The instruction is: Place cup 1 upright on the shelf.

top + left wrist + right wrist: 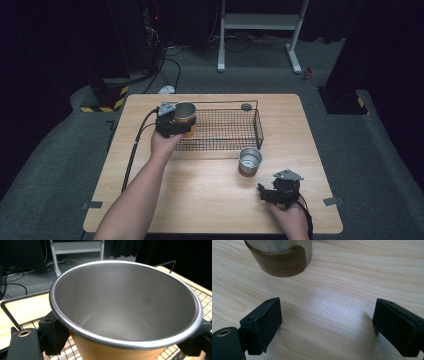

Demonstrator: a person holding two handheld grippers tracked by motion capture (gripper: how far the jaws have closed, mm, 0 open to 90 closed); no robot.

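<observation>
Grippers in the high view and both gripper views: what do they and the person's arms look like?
Both the left gripper and the right gripper are black, blocky units, each topped by a grey three-cornered plate. A black cable trails from each. The gripper views show thick, square-edged black jaws with small holes and a brass-coloured ring low at the left. The forearms are bare; no sleeves show.

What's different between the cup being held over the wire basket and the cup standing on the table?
The held cup has an orange-tan sleeve; the table cup has a dark brown one. The held cup is clamped in the left gripper at the near left corner of the wire basket; the table cup stands free on the table, just beyond the open right gripper. Both are upright, empty metal cups.
</observation>
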